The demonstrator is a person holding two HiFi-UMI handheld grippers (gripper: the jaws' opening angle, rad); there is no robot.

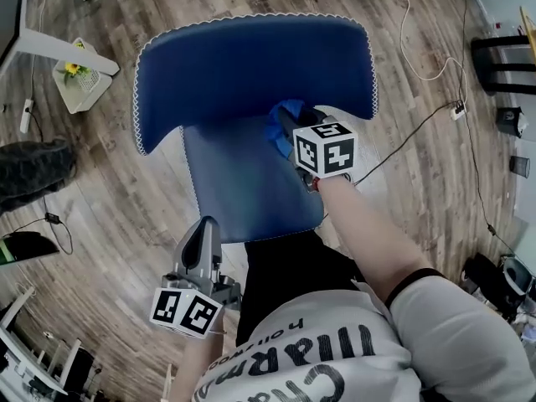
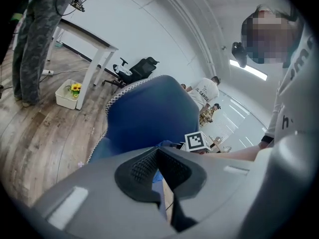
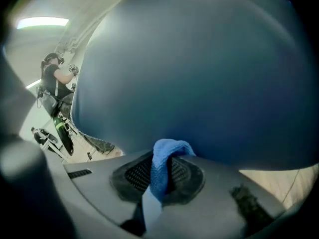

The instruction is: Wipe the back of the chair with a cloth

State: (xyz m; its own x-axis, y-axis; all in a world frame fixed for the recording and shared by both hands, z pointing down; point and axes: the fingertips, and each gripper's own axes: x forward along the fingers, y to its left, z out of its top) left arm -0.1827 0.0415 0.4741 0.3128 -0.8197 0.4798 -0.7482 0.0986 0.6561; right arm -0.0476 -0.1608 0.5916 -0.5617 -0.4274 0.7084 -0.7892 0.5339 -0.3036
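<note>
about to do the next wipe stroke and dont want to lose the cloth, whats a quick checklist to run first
1. Cloth clamped in the right gripper: ok, the jaws are shut on it.
2. Cloth against the chair back: cannot tell; it sits very close, low on the backrest near the seat, but contact is not clear.
3. Wiping path free: ok, nothing lies on the backrest above the cloth.
4. Left gripper out of the way: ok, held low by the person's body, jaws together, empty.
5. Chair steadied: not ok, nothing holds it.

Shirt (image 1: 322,360) lettering upside down, not clearly readable
</note>
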